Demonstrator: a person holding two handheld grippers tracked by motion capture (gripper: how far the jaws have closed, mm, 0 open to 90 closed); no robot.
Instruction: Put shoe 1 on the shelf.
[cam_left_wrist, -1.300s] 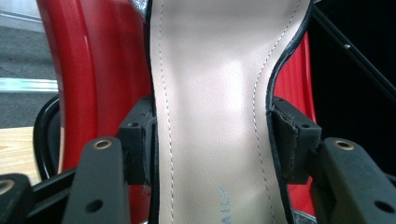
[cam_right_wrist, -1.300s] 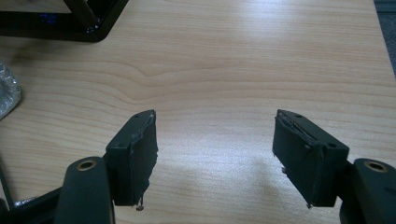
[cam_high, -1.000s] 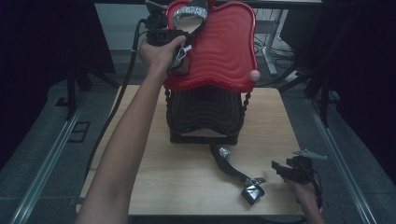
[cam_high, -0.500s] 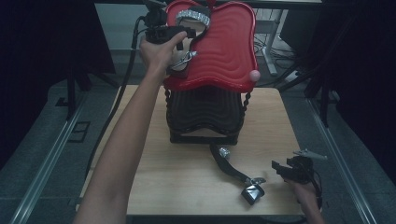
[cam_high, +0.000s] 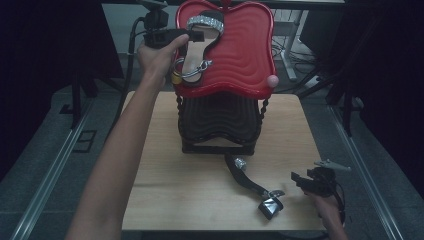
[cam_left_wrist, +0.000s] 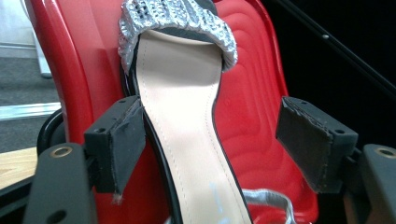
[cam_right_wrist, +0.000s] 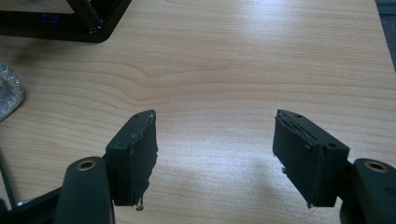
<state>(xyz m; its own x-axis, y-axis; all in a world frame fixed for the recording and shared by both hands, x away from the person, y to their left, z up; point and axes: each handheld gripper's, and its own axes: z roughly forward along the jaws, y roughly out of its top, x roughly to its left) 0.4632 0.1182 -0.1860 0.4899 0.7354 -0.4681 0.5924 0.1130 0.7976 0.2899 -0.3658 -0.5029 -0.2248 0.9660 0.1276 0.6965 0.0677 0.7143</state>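
Observation:
A sandal (cam_high: 196, 56) with a beige insole and a glittering silver toe strap lies on the red apple-shaped tray (cam_high: 245, 50). My left gripper (cam_high: 199, 37) is at the tray's upper left edge, and its jaws have just been opening. In the left gripper view the left gripper (cam_left_wrist: 210, 112) is open. The sandal (cam_left_wrist: 180, 116) runs between the pads, which do not press on it. A second sandal (cam_high: 250, 182), black with a silver strap, lies on the wooden table (cam_high: 160, 175). My right gripper (cam_high: 297, 178) hovers open to its right, nothing between the pads of the right gripper (cam_right_wrist: 215, 121).
The red tray (cam_left_wrist: 252, 93) rests on a black ribbed stand (cam_high: 220, 120) at the back of the table, and a corner of the stand (cam_right_wrist: 70, 18) is in the right gripper view. A small pink knob (cam_high: 272, 81) sits at the tray's right edge. Dark floor and metal rails flank the table.
My left hand and gripper have drawn back to the left and slightly up from the sandal, which stays on the red tray. The right hand has kept still.

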